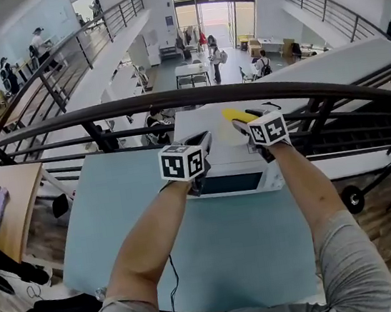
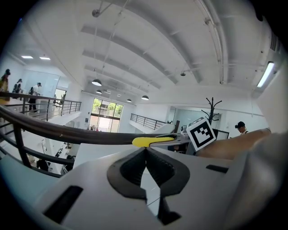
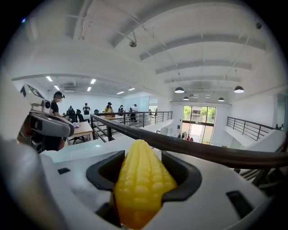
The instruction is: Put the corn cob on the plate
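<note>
right gripper (image 3: 142, 156) clamped on corn cob (image 3: 142, 186), left gripper (image 2: 145, 152) closed, empty

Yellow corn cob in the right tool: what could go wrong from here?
1. The yellow corn cob is clamped in the right tool with its tip past the pads; it might pivot or slip.
2. The dark handrail seems to run close ahead of both tools; the tip could strike it.
3. The shut, empty left tool sits close beside the right one and could bump it.
</note>
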### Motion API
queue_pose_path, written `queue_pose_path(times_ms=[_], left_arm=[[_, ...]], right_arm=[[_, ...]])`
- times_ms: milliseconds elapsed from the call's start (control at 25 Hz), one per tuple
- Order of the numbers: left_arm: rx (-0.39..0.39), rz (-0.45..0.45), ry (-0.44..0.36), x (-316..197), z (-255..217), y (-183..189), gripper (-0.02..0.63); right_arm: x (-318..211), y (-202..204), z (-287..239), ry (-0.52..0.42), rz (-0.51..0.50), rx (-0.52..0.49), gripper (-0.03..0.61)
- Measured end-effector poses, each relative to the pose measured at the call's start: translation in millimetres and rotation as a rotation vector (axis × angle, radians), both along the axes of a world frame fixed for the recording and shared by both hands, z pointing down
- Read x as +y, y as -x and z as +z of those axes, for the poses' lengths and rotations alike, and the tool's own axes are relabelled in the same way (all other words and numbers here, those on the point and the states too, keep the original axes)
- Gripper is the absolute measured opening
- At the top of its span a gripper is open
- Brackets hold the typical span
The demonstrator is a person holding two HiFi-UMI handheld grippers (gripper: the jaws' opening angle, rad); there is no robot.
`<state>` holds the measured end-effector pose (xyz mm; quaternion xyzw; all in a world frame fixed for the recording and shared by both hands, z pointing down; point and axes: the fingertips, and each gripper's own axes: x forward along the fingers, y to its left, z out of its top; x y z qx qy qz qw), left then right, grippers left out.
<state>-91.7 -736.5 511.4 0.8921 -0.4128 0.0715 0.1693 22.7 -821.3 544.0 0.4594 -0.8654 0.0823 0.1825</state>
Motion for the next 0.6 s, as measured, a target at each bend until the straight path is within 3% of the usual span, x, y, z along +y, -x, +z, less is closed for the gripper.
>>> queue_pose_path(times_ms=[600], left_arm=[[-0.015,0.033,-0.011,-6.7,-1.2,-17.9,0.017]], right_arm=[[-14.5,-0.1,30.3,0.046,0.022,0.055,0.263]])
